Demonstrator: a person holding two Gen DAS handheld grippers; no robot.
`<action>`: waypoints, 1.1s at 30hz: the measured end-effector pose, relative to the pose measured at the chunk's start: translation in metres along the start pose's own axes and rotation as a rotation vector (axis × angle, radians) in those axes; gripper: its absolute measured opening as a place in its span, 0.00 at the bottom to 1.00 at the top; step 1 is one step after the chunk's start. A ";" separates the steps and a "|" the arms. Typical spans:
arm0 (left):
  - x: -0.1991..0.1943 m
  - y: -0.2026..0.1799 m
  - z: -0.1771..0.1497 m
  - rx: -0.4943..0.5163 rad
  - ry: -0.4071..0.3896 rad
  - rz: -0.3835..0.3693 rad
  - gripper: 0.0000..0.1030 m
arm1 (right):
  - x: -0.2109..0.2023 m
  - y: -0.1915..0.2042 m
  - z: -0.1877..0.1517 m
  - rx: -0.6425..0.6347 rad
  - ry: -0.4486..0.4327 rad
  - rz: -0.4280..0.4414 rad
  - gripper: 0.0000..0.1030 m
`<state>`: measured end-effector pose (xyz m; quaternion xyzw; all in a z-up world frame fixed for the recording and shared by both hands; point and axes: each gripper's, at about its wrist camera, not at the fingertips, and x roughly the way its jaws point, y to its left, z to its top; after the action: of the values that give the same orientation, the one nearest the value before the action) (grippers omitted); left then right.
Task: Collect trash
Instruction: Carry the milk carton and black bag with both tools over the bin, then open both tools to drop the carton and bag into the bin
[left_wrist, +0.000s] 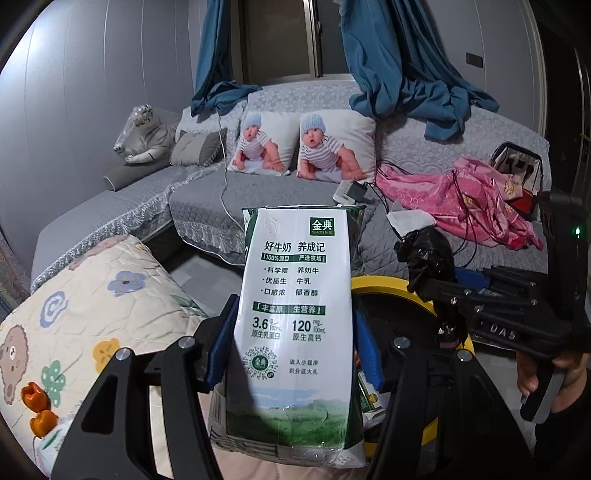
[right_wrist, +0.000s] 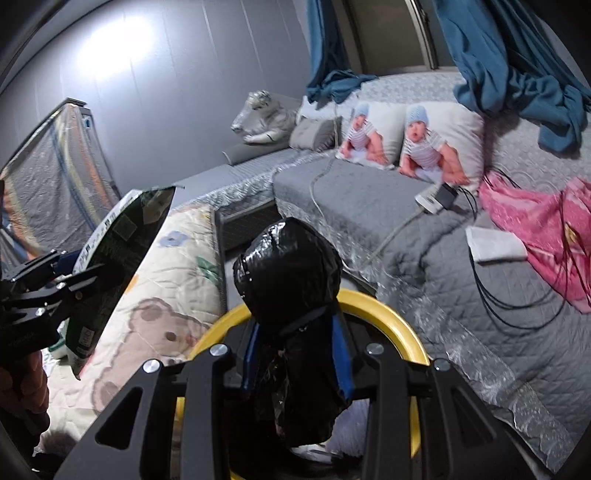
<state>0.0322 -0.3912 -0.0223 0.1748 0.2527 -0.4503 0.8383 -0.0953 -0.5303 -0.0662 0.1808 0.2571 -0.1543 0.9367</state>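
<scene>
My left gripper (left_wrist: 293, 350) is shut on a white and green milk carton (left_wrist: 293, 314), which stands upright between its blue pads. The same carton (right_wrist: 122, 254) shows edge-on at the left of the right wrist view. My right gripper (right_wrist: 297, 354) is shut on a crumpled black plastic bag (right_wrist: 291, 273); that bag (left_wrist: 428, 258) and gripper also appear at the right of the left wrist view. Both grippers hover over a yellow-rimmed bin (right_wrist: 384, 314), whose rim (left_wrist: 388, 286) shows behind the carton. A white tissue (right_wrist: 495, 243) lies on the sofa.
A grey quilted sofa (left_wrist: 207, 195) fills the back, with two baby-print cushions (left_wrist: 332, 147), a pink cloth (left_wrist: 461, 199), black cables and a charger (right_wrist: 439, 197). A cartoon-print quilt (left_wrist: 92, 306) lies left of the bin. A hand (left_wrist: 532, 373) grips the right tool.
</scene>
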 end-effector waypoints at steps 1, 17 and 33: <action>0.002 -0.001 -0.001 0.000 0.005 -0.003 0.53 | 0.004 -0.002 -0.003 0.009 0.011 -0.003 0.31; 0.063 -0.011 -0.022 -0.050 0.122 -0.058 0.51 | 0.038 -0.018 -0.025 0.070 0.144 -0.083 0.31; 0.033 0.026 -0.018 -0.126 0.019 -0.052 0.92 | 0.019 -0.016 -0.010 0.077 0.052 -0.109 0.73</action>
<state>0.0650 -0.3896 -0.0537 0.1195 0.2930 -0.4535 0.8332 -0.0906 -0.5441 -0.0887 0.2062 0.2845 -0.2101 0.9124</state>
